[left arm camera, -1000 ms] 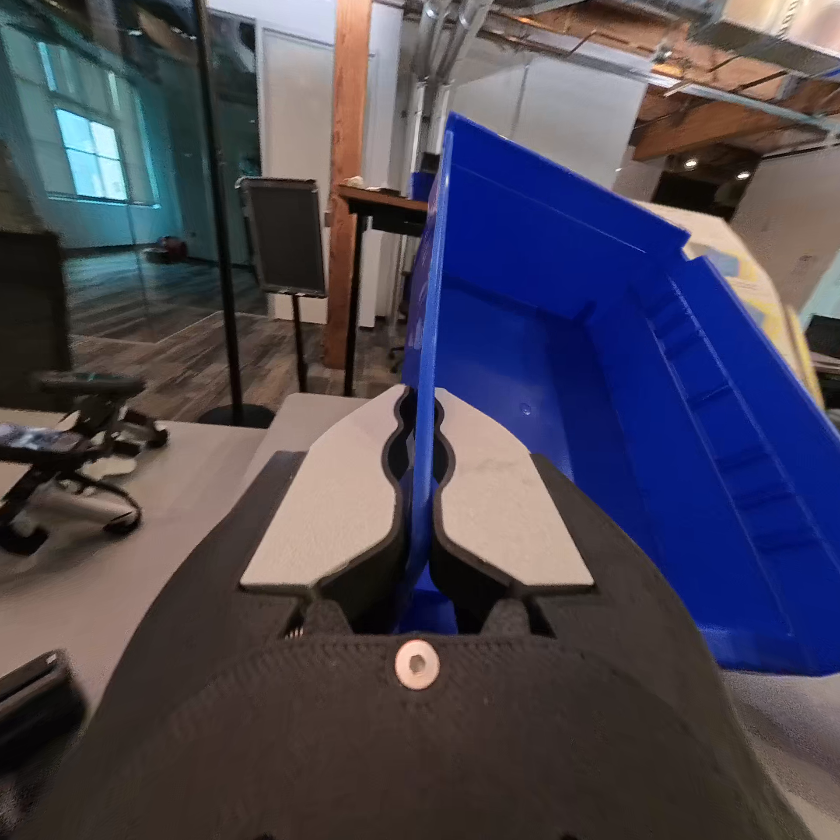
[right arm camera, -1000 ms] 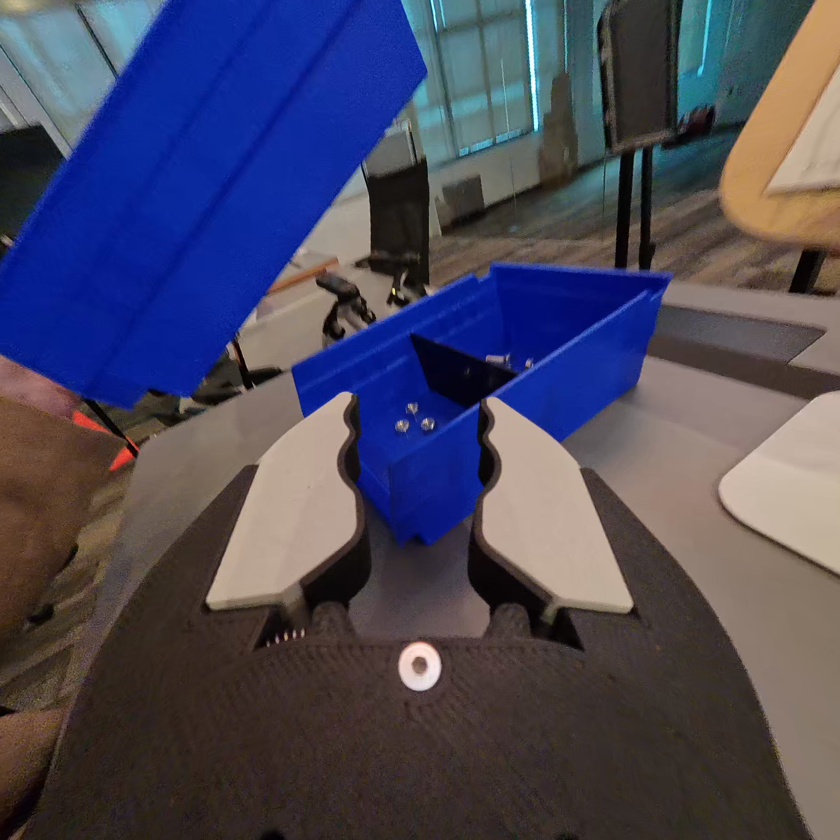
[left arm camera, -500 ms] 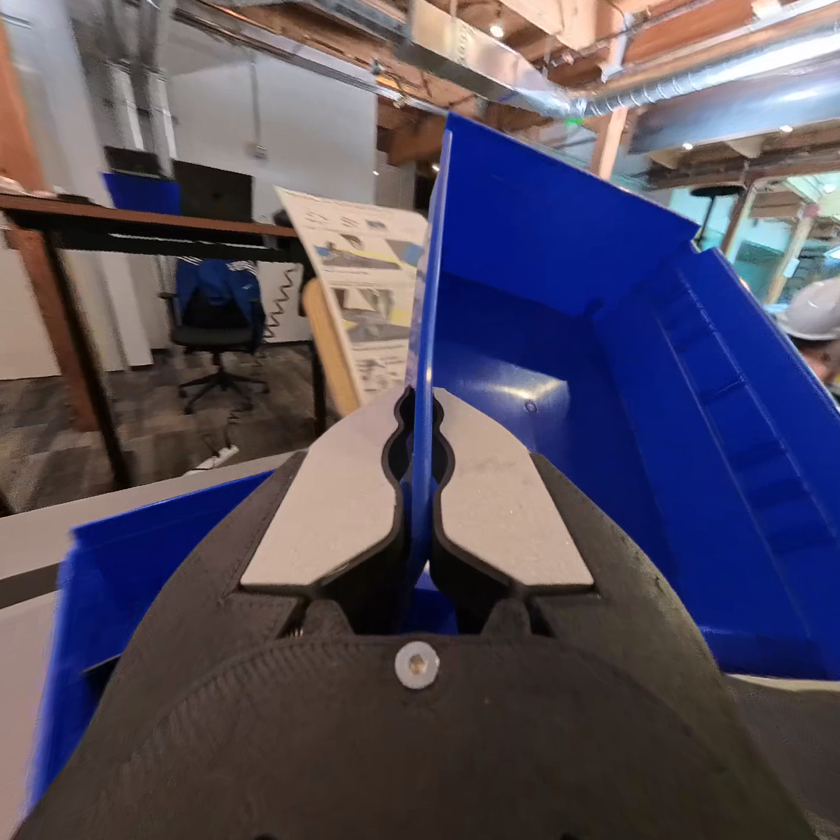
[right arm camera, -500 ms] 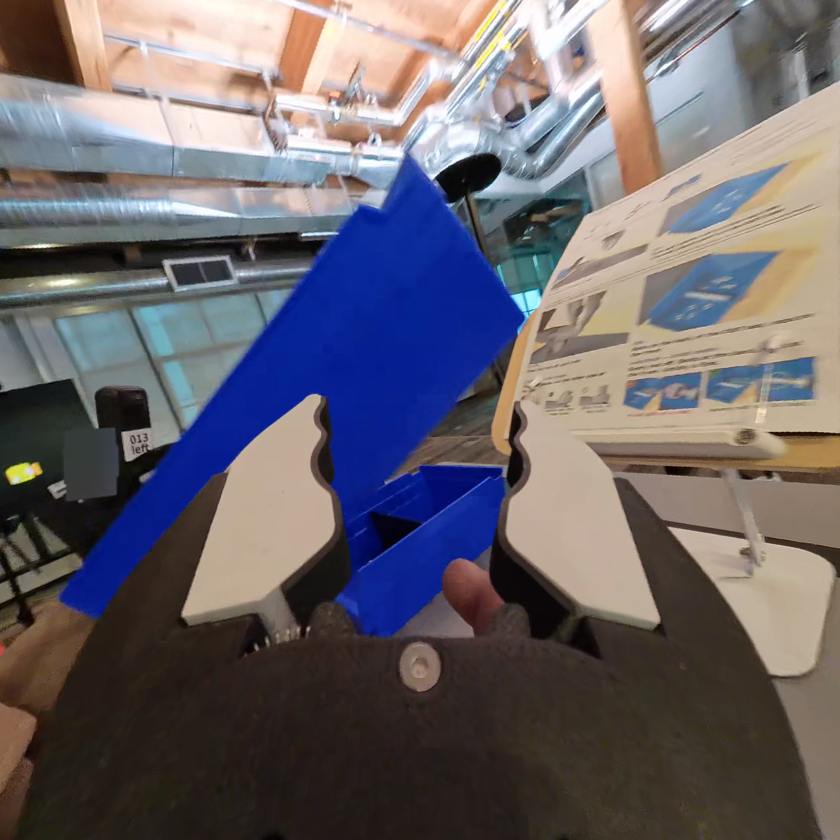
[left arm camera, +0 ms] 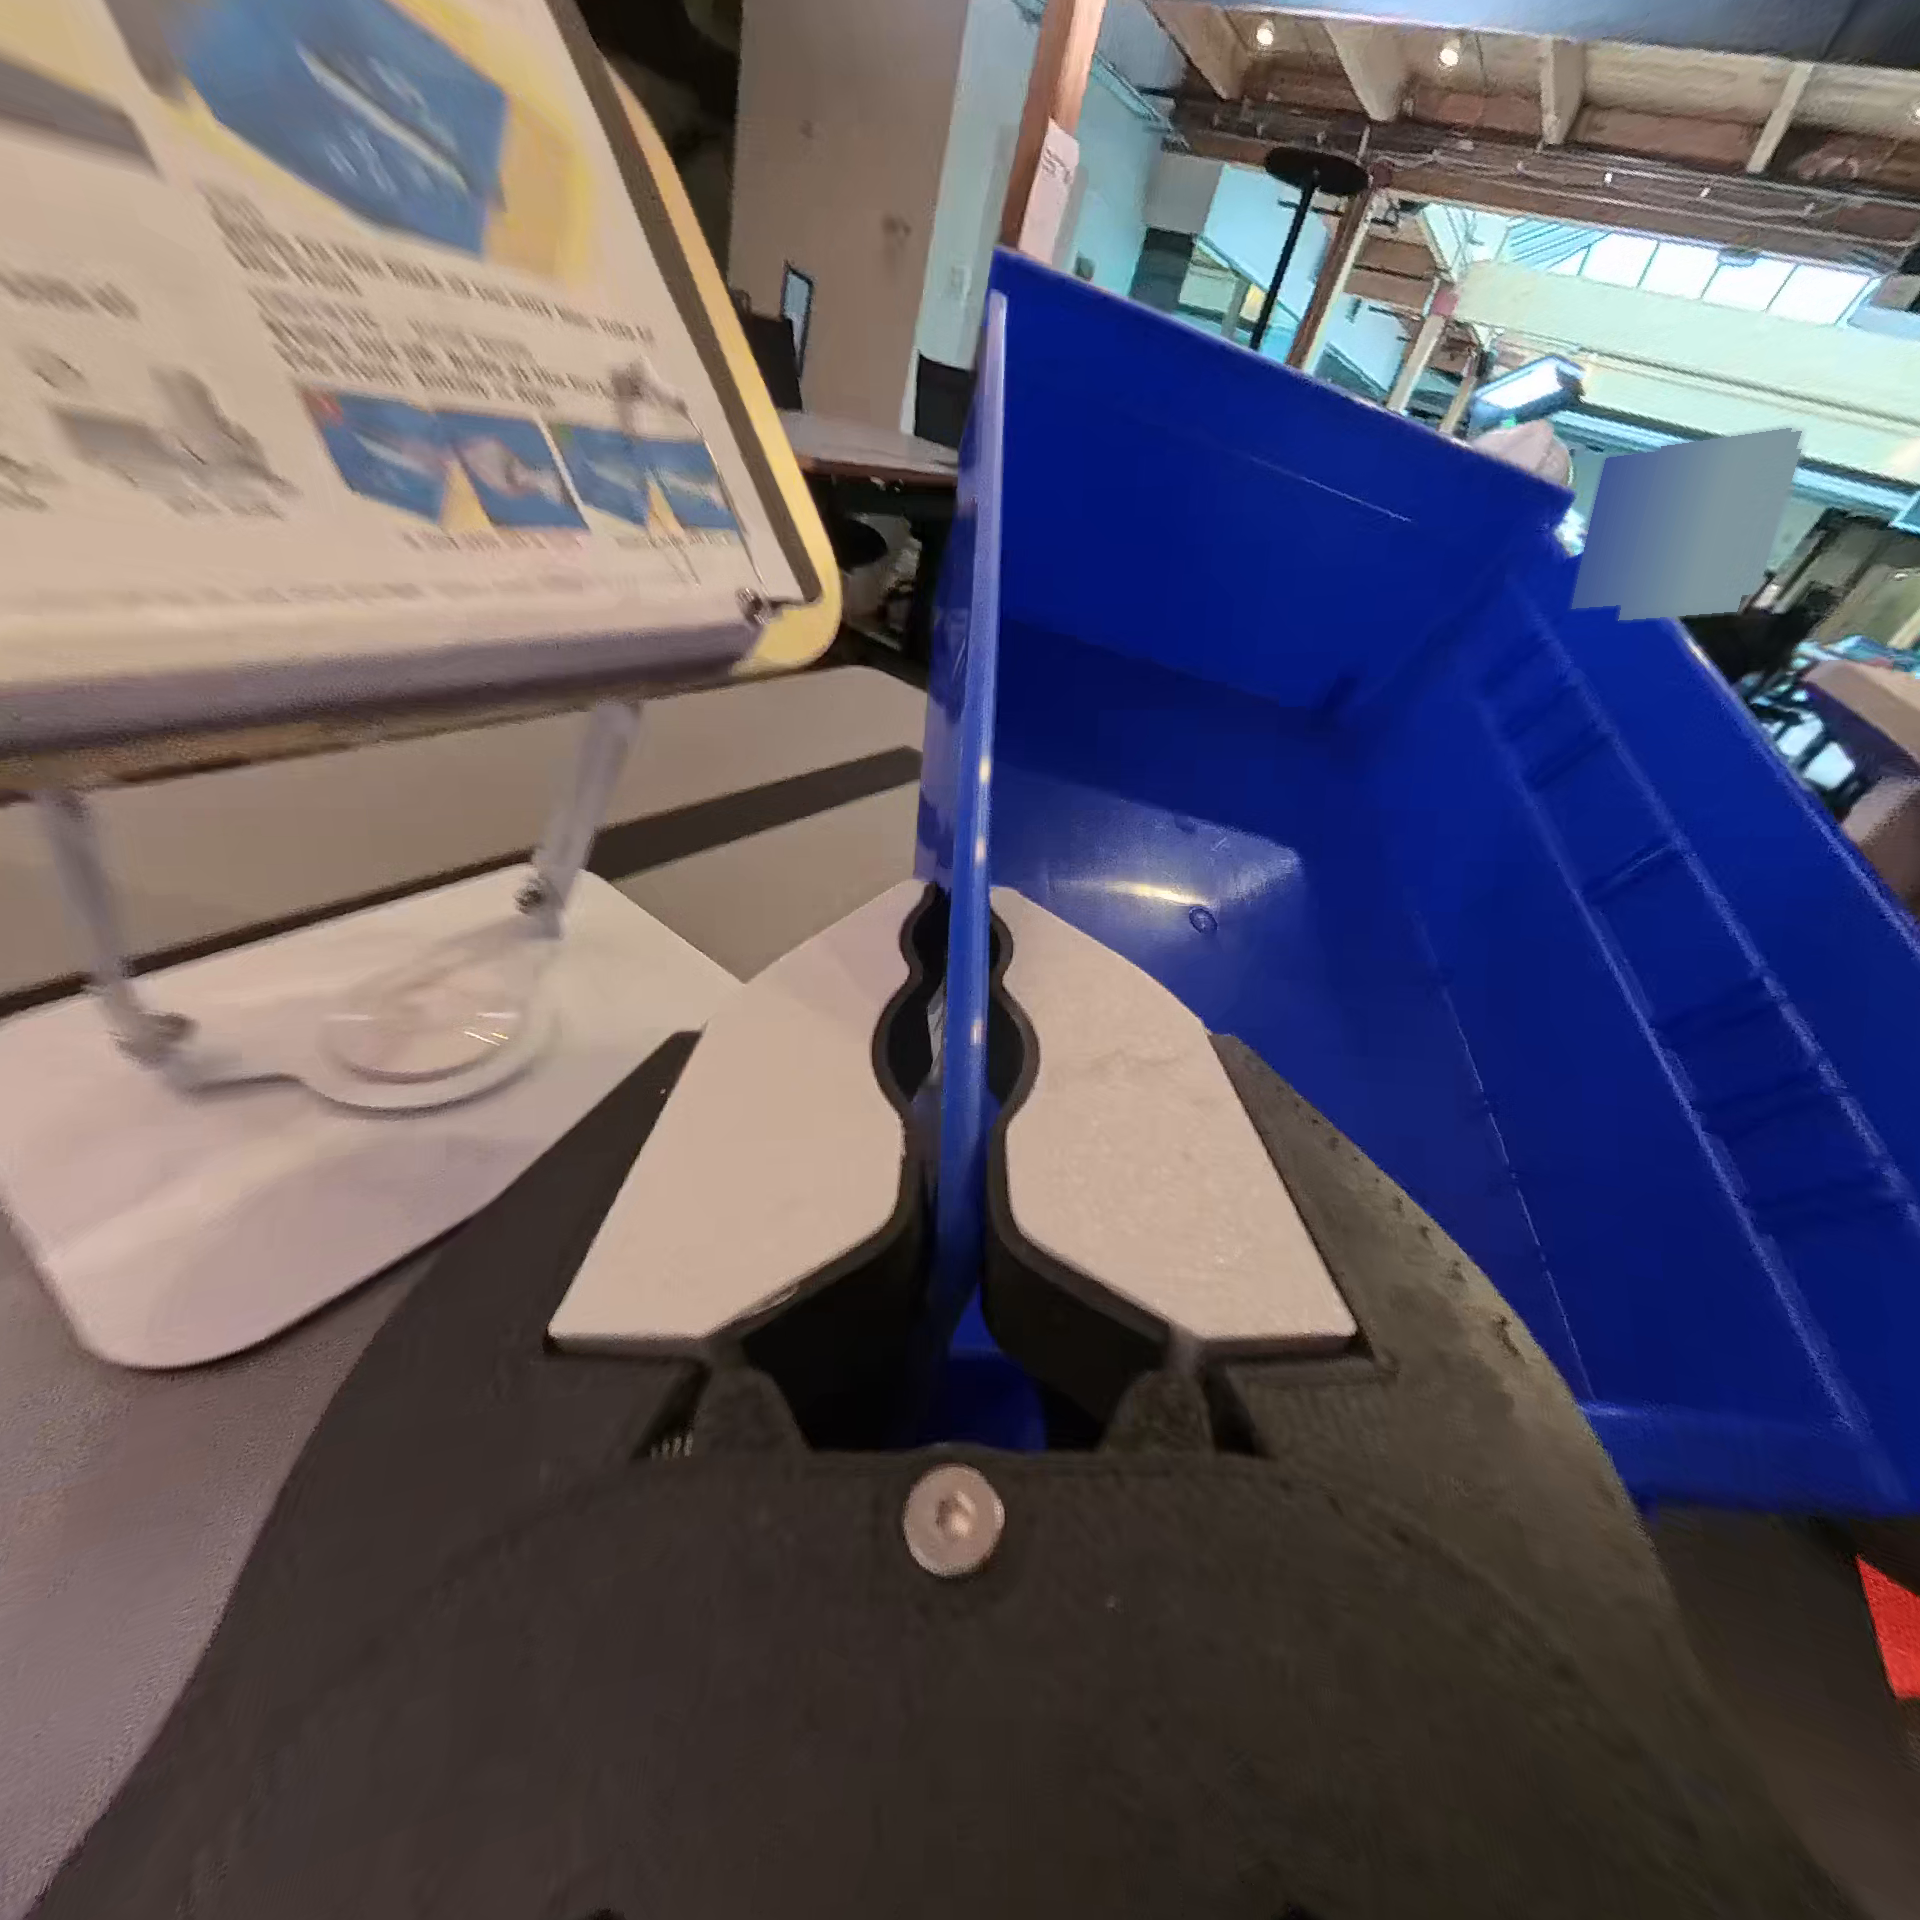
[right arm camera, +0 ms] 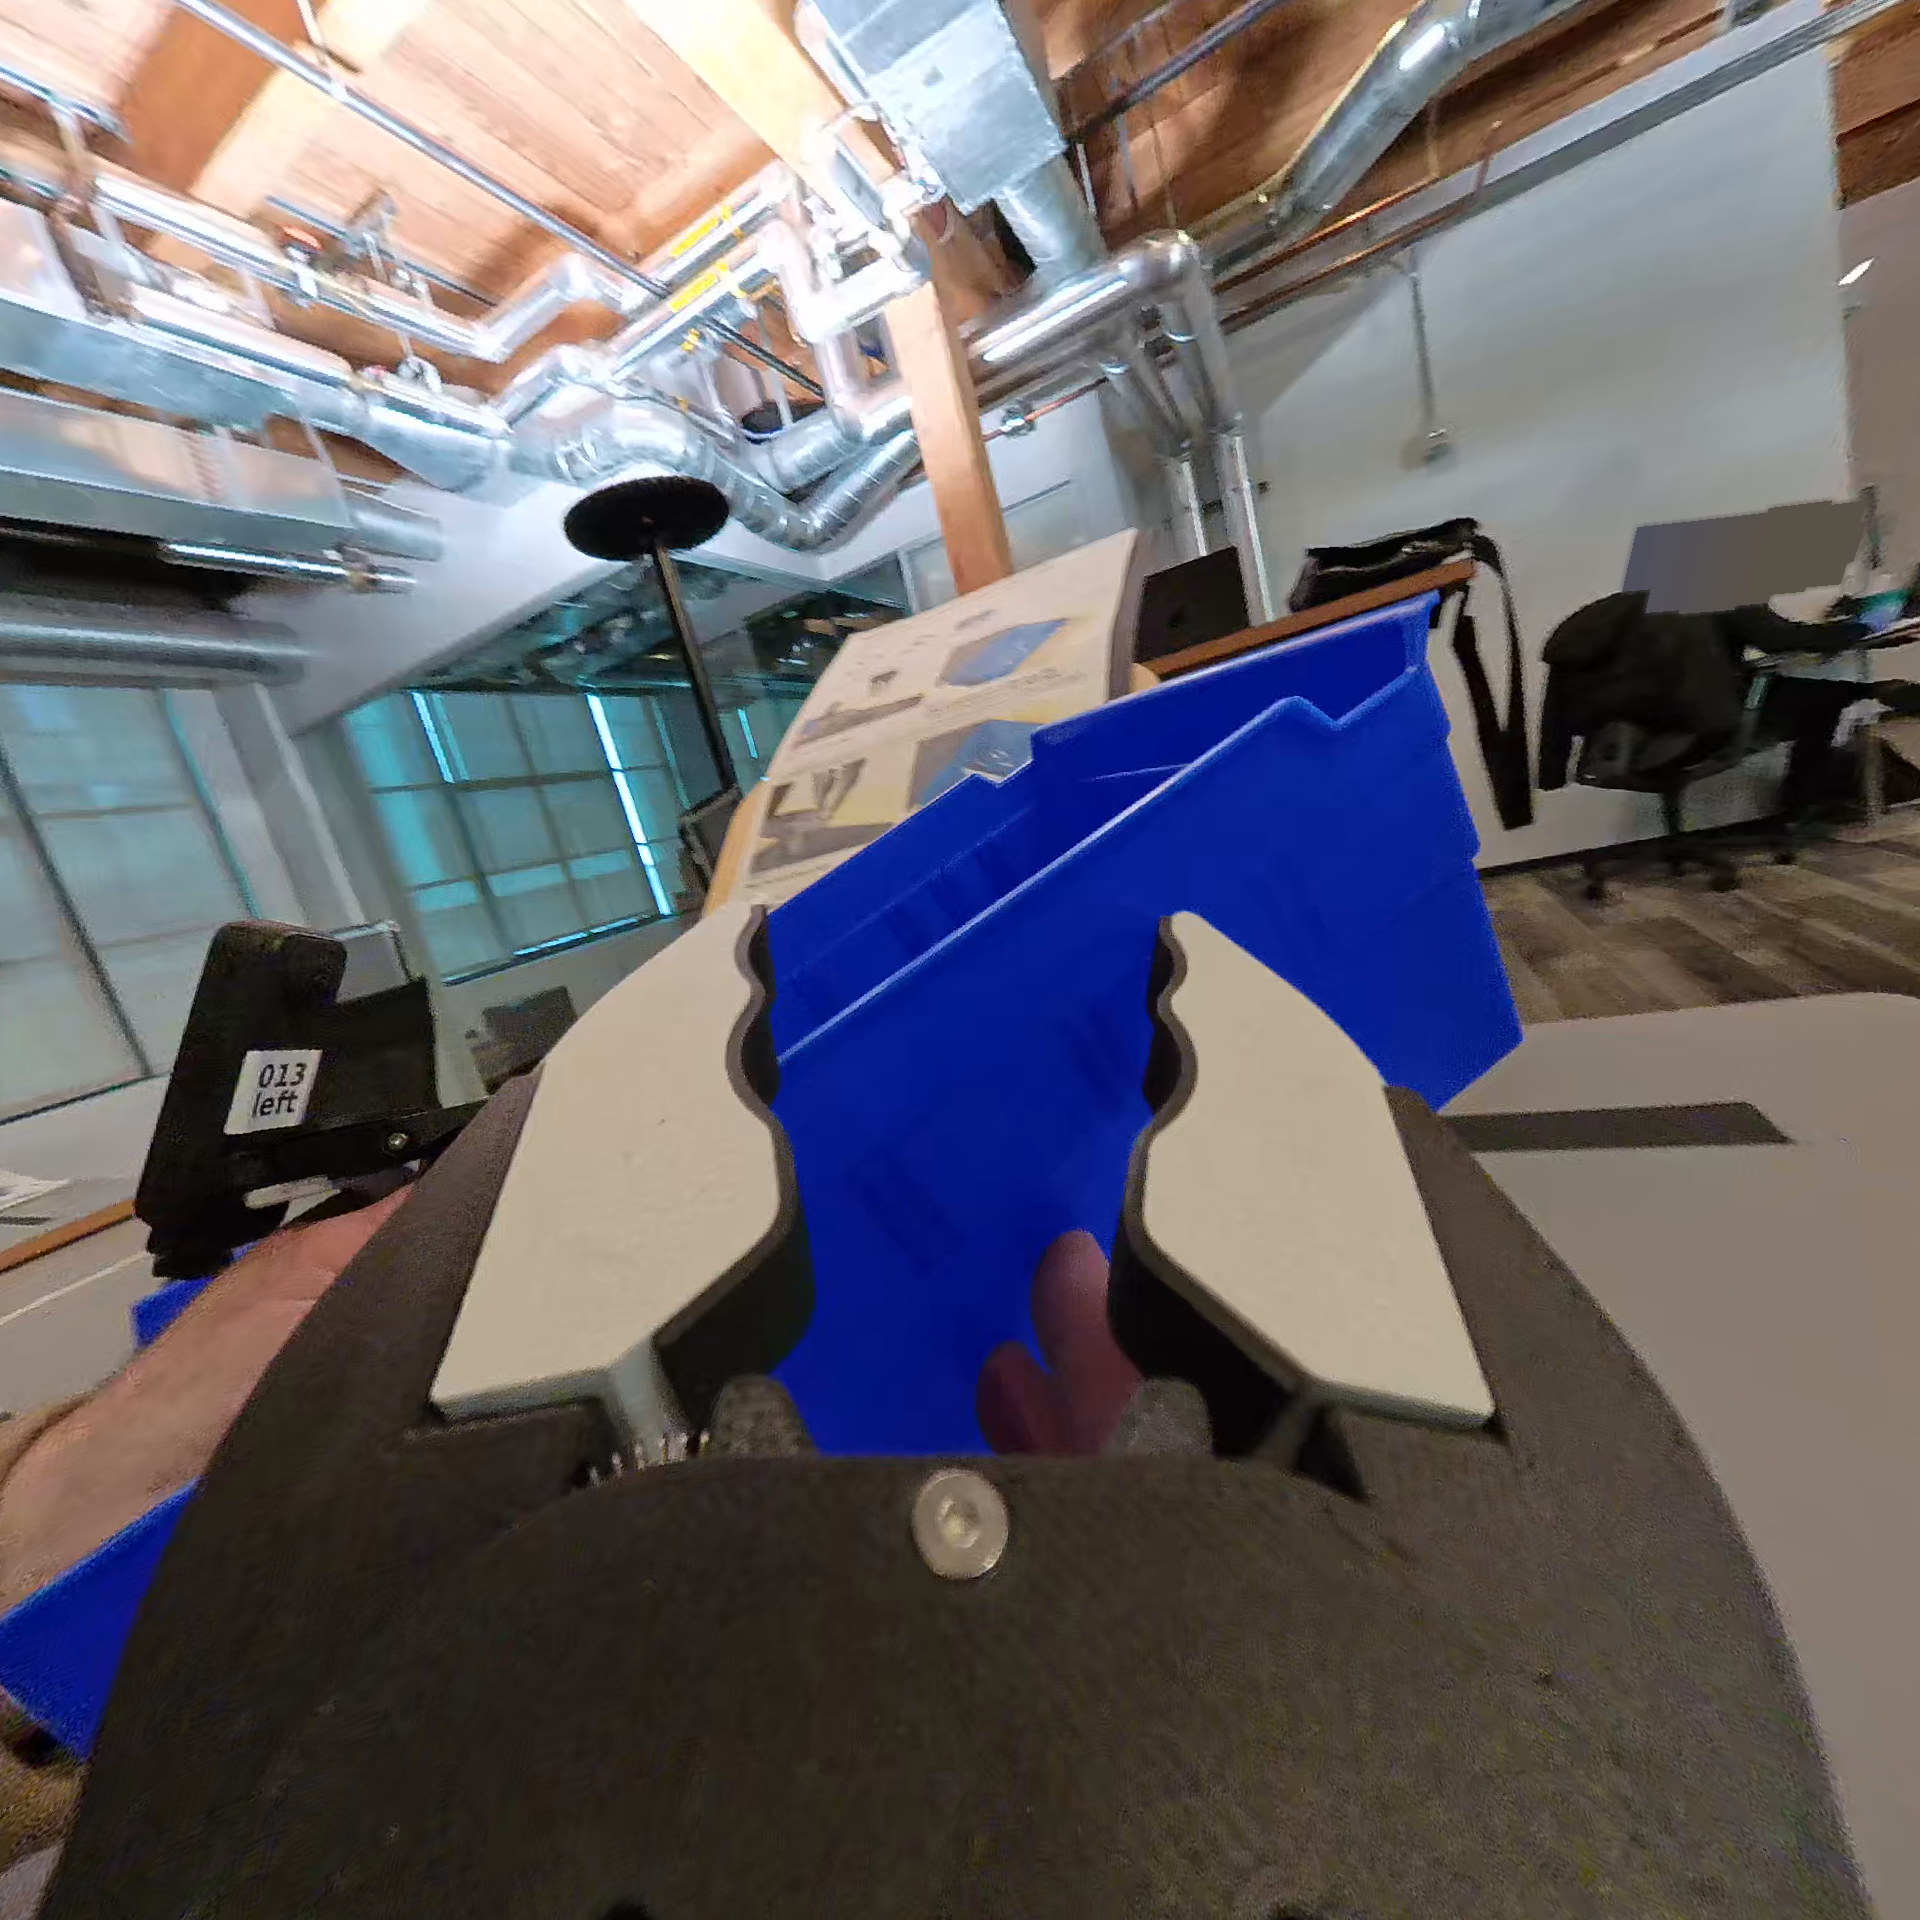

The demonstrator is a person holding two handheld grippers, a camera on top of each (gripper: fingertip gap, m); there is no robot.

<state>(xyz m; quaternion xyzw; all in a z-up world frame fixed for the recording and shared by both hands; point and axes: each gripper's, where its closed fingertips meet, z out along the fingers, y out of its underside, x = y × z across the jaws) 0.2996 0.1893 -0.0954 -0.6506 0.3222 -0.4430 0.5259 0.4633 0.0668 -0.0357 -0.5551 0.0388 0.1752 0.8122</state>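
My left gripper (left arm camera: 961, 914) is shut on the side wall of an empty blue bin (left arm camera: 1299, 831) and holds it tilted above the grey table. In the right wrist view the same bin (right arm camera: 1247, 883) hangs tilted, close ahead of my right gripper (right arm camera: 961, 935). That gripper is open and holds nothing. The bin fills the gap between its fingers; I cannot tell whether they touch it. A fingertip (right arm camera: 1070, 1340) of the holding hand shows low between the jaws. The left gripper's black body (right arm camera: 291, 1070) is at the left, with a hand (right arm camera: 208, 1351) below it.
An instruction board (left arm camera: 364, 364) on a stand with a white base (left arm camera: 260, 1143) stands on the table (left arm camera: 779, 852) left of the held bin. Part of another blue bin (right arm camera: 83, 1621) shows at the lower left. An office chair with a jacket (right arm camera: 1662, 707) stands far back. Some 20 cm of space lies between my two pairs of fingers.
My left gripper has swung the held bin round, from over the second bin to beside the instruction board. In the right view the bin has come closer and now shows its open side. The right gripper stays open.
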